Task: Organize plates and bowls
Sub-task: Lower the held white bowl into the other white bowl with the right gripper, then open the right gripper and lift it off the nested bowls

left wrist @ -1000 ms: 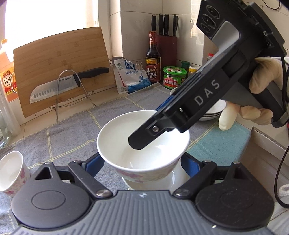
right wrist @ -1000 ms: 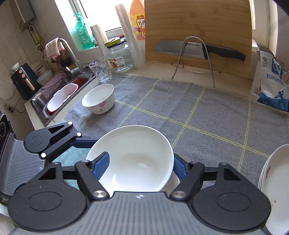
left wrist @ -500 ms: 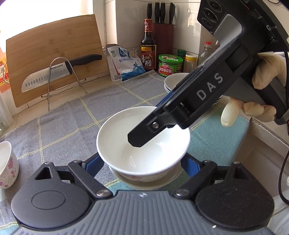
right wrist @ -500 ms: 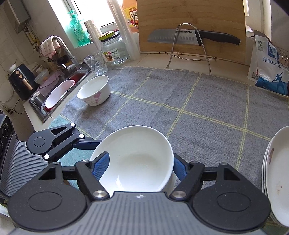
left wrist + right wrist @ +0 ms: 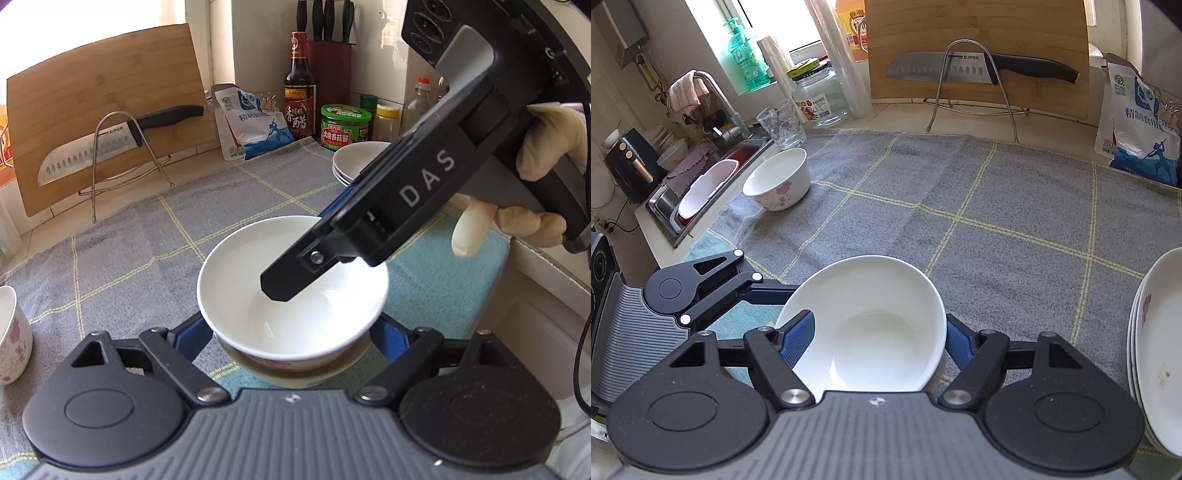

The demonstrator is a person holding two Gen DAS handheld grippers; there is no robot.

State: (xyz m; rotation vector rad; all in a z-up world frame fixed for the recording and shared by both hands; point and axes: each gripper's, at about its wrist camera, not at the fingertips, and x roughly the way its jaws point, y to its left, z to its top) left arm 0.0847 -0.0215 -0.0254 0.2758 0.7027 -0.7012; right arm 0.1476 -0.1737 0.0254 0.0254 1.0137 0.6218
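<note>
Plain glossy white bowl, low centre in both views, nested in another bowl with a pink floral band. Right tool grips its rim, one finger inside. Left tool sits around both bowls, grip unclear.

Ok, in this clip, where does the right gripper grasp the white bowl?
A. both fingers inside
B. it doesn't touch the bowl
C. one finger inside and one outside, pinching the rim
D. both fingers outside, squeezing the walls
C: in the left wrist view one black finger of the right gripper reaches down inside the white bowl, while its blue-padded mate sits outside the rim.
</note>
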